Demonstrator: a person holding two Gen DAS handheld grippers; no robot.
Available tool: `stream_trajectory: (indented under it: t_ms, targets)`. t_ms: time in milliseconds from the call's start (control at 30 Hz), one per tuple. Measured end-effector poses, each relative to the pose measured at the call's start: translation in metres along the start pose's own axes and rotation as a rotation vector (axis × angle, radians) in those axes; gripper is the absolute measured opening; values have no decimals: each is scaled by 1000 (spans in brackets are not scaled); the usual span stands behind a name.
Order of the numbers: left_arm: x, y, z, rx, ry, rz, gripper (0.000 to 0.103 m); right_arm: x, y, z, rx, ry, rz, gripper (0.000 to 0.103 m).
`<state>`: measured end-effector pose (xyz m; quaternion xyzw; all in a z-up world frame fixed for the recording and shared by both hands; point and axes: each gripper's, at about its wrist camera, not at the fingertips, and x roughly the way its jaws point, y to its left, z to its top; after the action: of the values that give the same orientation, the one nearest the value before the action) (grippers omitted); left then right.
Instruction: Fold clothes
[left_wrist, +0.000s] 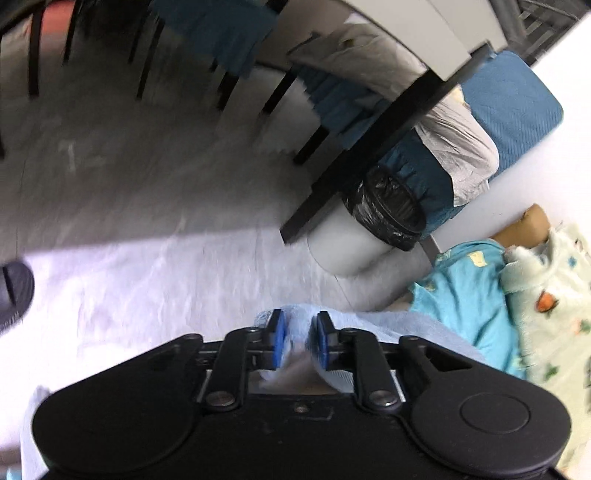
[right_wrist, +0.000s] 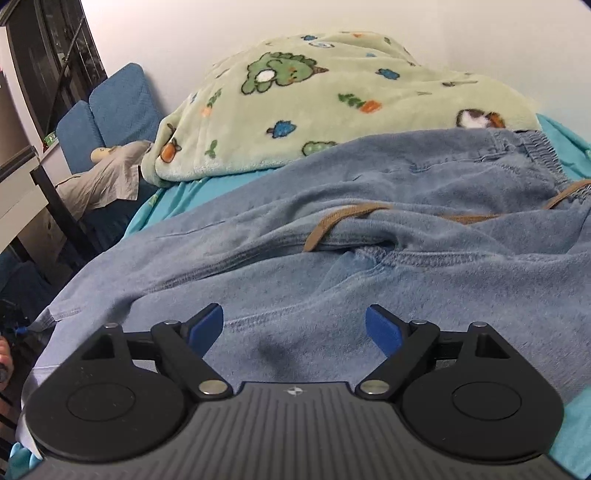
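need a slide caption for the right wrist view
Open right hand-held gripper over light blue jeans spread on the bed, green cartoon blanket behind.

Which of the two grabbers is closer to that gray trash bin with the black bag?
Left. The left gripper, clamped on light blue denim fabric, faces the floor with the trash bin just ahead. The right gripper hovers open over the jeans on the bed; no bin there.

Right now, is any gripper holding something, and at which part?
The left gripper holds a bunch of light blue cloth, likely an edge of the jeans; which part cannot be told. The right gripper is open above them, holding nothing.
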<state>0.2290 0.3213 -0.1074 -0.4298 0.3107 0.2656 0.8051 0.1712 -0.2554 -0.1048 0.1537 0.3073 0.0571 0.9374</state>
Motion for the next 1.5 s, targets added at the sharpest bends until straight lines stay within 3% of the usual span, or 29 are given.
stream_trajectory:
  t_ms: [167,267,333,433,667,800,967,1233,1500]
  targets:
    - [-41,12,11,-55,139,-129,32,-12,-3,6,-7,-47,-12,87]
    - [-79,23,17,-39,164,-209,43,-22,-6,11,2,-63,-24,87]
    - [-103,34,22,-9,164,-209,44,-30,-10,15,29,-67,-23,87]
    - [-131,63,32,-43,167,-191,47,-44,-18,19,66,-83,-23,87]
    - [-154,142,29,-178,292,-169,51,-86,-41,26,183,-95,-25,87]
    - [-140,163,25,-321,336,-204,52,-103,-51,21,227,-76,-55,87]
    - [-95,134,29,-332,362,-220,58,-104,-51,10,242,-32,-94,87]
    - [-22,88,36,-349,405,-246,66,-72,-47,0,240,50,-146,87]
    - [61,50,34,-355,432,-288,67,-40,-54,-6,379,108,-104,87]
